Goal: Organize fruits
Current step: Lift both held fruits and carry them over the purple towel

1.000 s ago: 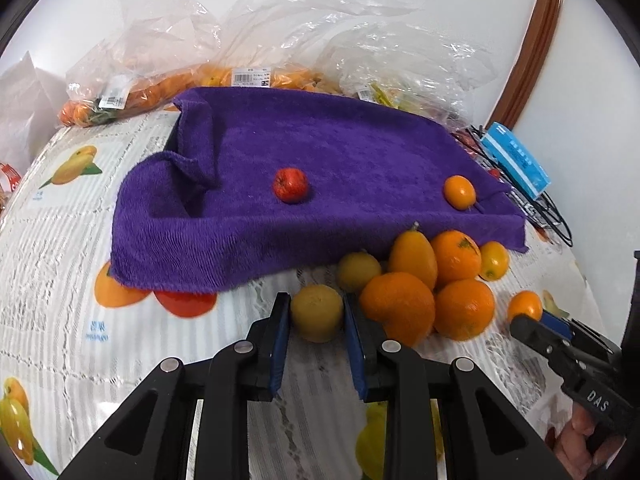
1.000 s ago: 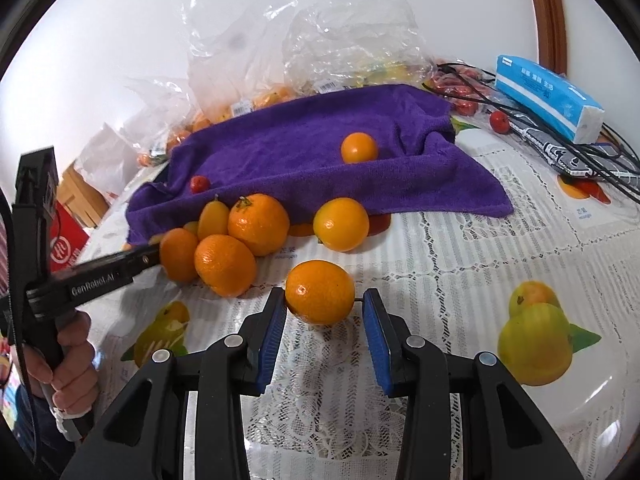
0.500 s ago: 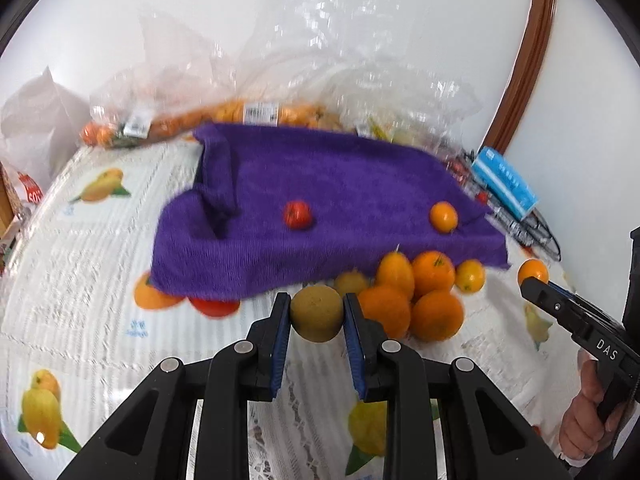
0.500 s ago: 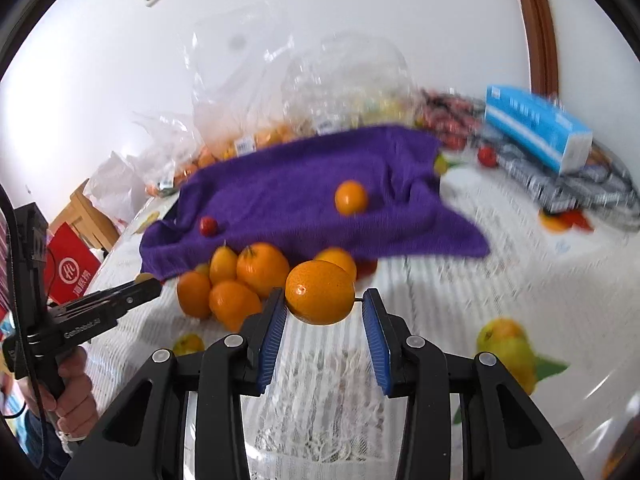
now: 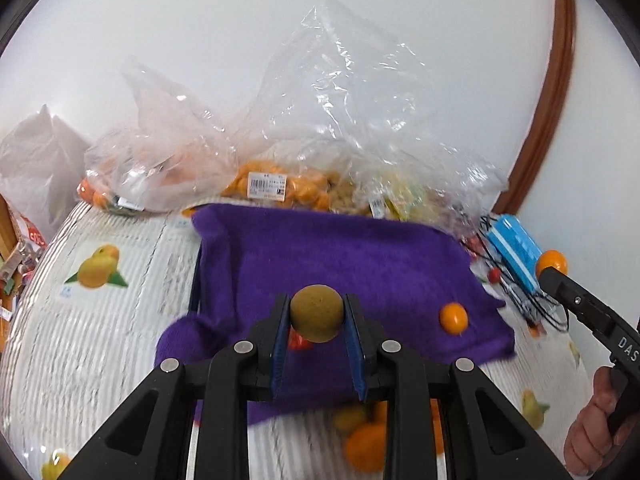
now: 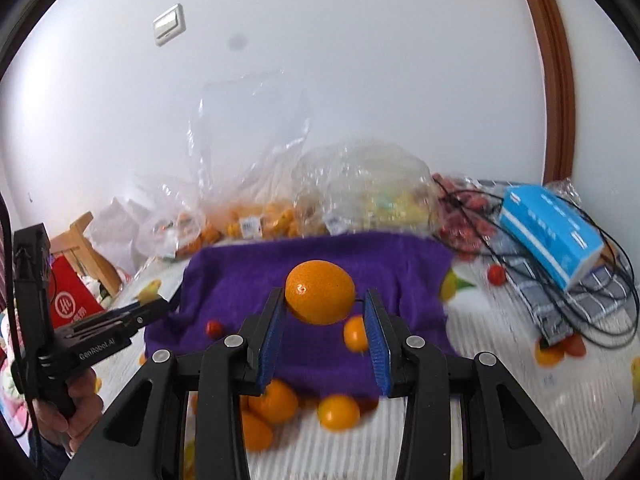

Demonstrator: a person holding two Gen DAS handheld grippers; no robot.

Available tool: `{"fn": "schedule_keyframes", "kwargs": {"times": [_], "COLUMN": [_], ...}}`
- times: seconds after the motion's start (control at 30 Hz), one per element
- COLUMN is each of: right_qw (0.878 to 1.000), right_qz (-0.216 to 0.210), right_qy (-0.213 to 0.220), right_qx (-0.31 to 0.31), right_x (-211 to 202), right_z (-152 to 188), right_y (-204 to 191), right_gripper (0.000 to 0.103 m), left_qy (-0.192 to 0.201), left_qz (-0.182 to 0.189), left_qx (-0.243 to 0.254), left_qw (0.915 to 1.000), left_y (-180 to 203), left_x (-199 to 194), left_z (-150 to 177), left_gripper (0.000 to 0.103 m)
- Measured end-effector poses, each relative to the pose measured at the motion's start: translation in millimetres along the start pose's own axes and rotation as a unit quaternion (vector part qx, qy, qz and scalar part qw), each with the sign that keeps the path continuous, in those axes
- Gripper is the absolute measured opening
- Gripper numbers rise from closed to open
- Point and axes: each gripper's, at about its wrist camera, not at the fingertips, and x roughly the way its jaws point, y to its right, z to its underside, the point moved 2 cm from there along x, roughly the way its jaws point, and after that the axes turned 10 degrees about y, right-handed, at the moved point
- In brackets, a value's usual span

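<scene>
Left tool point(image 5: 316, 320): matt black plastic arms, round metal rivets, ribbed blue pads point(image 5: 279, 344). It grips a dull olive-brown fruit point(image 5: 317, 313) with a finely pitted, matt skin. Right tool point(image 6: 325, 322): same black plastic and blue ribbed pads; its orange point(image 6: 320, 292) has glossy, dimpled peel with a highlight. Purple towel point(image 5: 332, 256): thick, fuzzy terry cloth, matt. Desk point(image 5: 100, 320) covering: white, ribbed lace-like texture with printed fruit. Bags point(image 5: 340, 120): thin clear plastic, crinkled, shiny, with paper labels. Blue pack point(image 6: 550, 232): glossy plastic wrap. Door frame point(image 5: 548, 100): varnished brown wood.
</scene>
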Motion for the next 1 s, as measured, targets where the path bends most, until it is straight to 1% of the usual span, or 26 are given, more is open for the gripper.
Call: {"fn": "schedule_keyframes", "kwargs": {"times": [0.13, 0.2, 0.33, 0.4, 0.43, 0.53, 0.63, 0.8, 1.0], "right_qw": [1.0, 1.0, 1.0, 0.999, 0.999, 1.0, 1.0, 0.999, 0.999], "right_qz": [-0.003, -0.007, -0.02, -0.015, -0.011, 0.005, 0.01, 0.006, 0.008], "right_qy": [0.008, 0.011, -0.008, -0.03, -0.032, -0.027, -0.022, -0.024, -0.028], "right_qx": [-0.007, -0.008, 0.001, -0.003, -0.002, 0.0, 0.009, 0.022, 0.022], "right_x": [24, 34, 55, 65, 68, 71, 72, 76, 81], "right_z": [-16, -19, -5, 4, 7, 10, 15, 20, 24], "right_y": [-4, -5, 1, 7, 12, 21, 29, 33, 33], "right_gripper": [0.039, 0.039, 0.039, 0.039, 0.039, 0.039, 0.039, 0.039, 0.039], "left_qy": [0.006, 0.008, 0.005, 0.007, 0.008, 0.003, -0.004, 0.008, 0.005], "left_qz": [-0.004, -0.003, -0.005, -0.009, -0.011, -0.011, -0.008, -0.019, -0.019], "left_qx": [-0.004, -0.006, -0.007, -0.012, -0.011, -0.018, -0.027, -0.013, -0.015], "left_qw": [1.0, 0.9999, 1.0, 0.9999, 0.9998, 0.9998, 0.9996, 0.9997, 0.9997], "left_y": [-1, -2, -7, -11, -12, -17, -21, -17, -17], "left_x": [22, 32, 39, 39, 40, 45, 50, 50, 52], "left_z": [-6, -4, 9, 14, 15, 18, 20, 19, 19], "left_gripper": [0.025, 0.025, 0.025, 0.025, 0.025, 0.025, 0.025, 0.025, 0.025]}}
